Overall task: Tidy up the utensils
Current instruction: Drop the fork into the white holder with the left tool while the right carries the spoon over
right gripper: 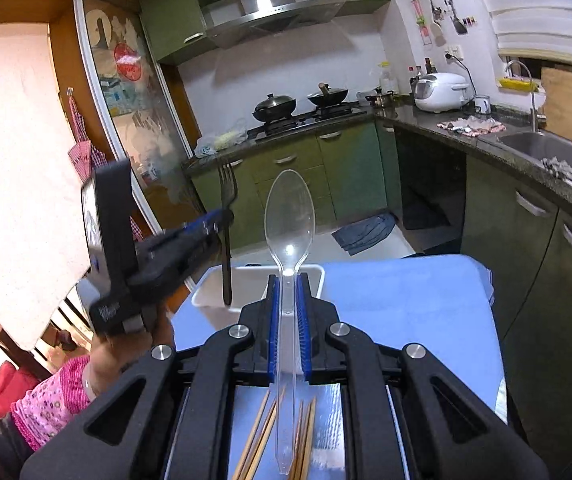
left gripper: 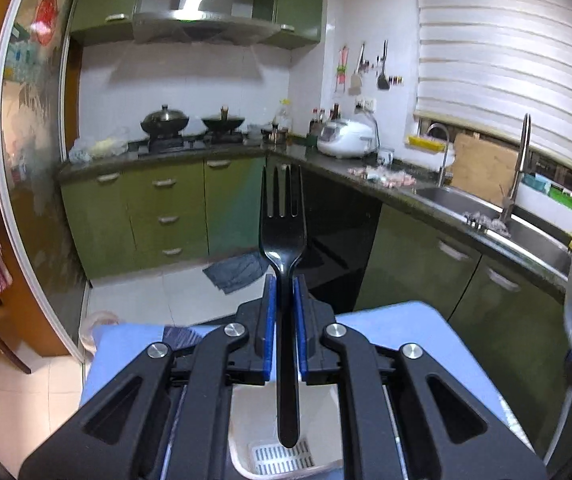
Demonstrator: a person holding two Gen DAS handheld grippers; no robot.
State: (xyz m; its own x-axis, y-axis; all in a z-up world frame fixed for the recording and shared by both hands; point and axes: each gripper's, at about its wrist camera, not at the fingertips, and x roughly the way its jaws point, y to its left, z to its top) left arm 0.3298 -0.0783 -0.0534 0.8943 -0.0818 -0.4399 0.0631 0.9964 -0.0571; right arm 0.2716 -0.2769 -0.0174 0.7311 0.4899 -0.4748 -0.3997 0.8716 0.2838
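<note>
While clamped in L gripper [left gripper: 283, 300], black fork [left gripper: 283, 216] upright over white bin [left gripper: 245, 432]; only R view shows R gripper [right gripper: 289, 300] pinching clear spoon [right gripper: 289, 216], chopsticks [right gripper: 263, 436] below.

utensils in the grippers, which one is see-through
The clear plastic spoon, clamped in the right gripper. The fork in the left gripper is opaque black.
</note>
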